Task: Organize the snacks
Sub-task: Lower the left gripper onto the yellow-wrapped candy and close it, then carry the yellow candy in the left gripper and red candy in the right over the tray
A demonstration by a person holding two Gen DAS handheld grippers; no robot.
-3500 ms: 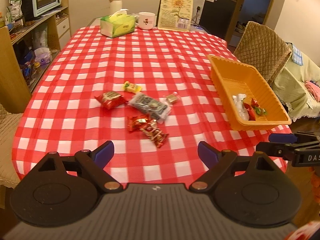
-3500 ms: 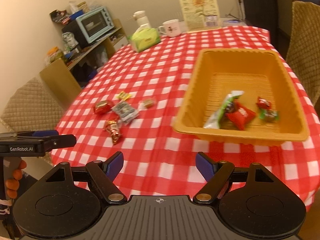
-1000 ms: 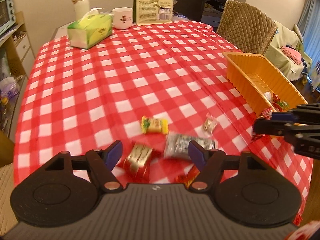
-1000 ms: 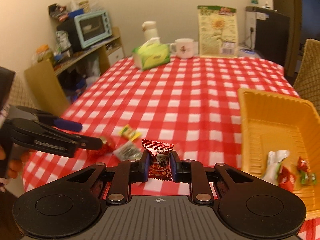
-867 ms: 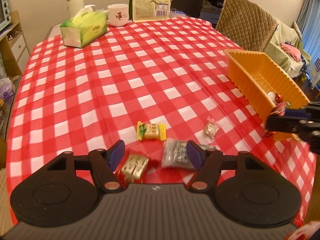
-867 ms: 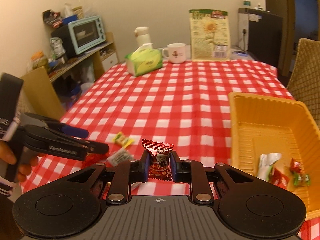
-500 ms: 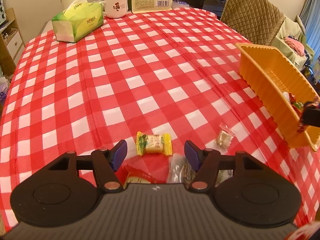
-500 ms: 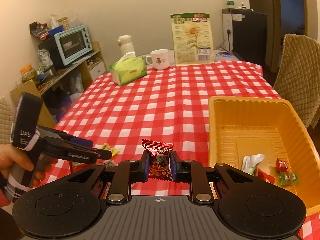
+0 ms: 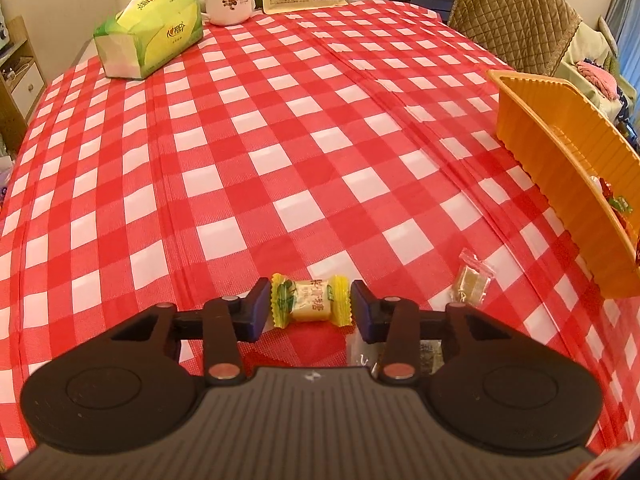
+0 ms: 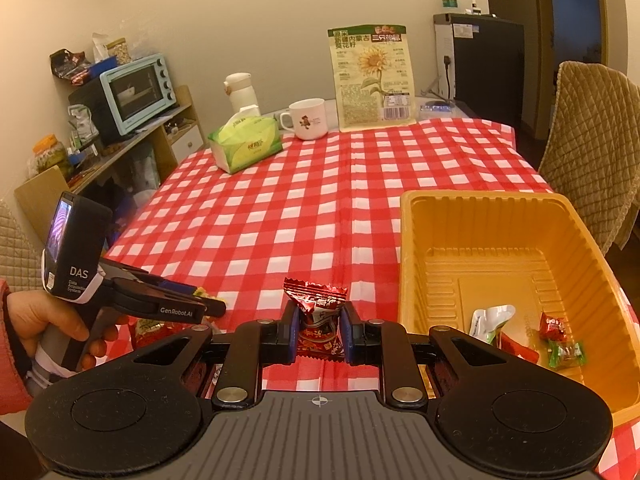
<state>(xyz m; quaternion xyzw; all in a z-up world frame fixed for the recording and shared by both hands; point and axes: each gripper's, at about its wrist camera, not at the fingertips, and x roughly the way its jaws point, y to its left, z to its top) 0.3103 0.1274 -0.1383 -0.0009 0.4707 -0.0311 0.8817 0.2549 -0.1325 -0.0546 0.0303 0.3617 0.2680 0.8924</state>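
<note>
A yellow-wrapped candy (image 9: 310, 304) lies on the red checked tablecloth between the fingers of my left gripper (image 9: 310, 308). The jaws are closing, and the pads stand right at the wrapper's twisted ends without squeezing it. My right gripper (image 10: 319, 328) is shut on a red-wrapped candy (image 10: 318, 308), held above the table just left of the orange tray (image 10: 480, 208). The tray holds a white-green packet (image 10: 488, 320), a red candy (image 10: 554, 326) and a green candy (image 10: 566, 352). A clear-wrapped candy (image 9: 472, 280) and a dark packet (image 9: 360, 354) lie by the left gripper.
A person's hand (image 10: 36, 320) holds the left gripper, with a red packet (image 10: 150, 330) under it. A tissue box (image 9: 148, 36), a mug (image 9: 228, 0) and a sunflower-seed bag (image 10: 372, 76) stand at the far edge. A quilted chair (image 10: 592, 140) is behind the tray.
The left gripper has moved forward and down over the yellow candy, and its jaws have narrowed around it. The right gripper has kept its grip on the red candy and drifted toward the tray.
</note>
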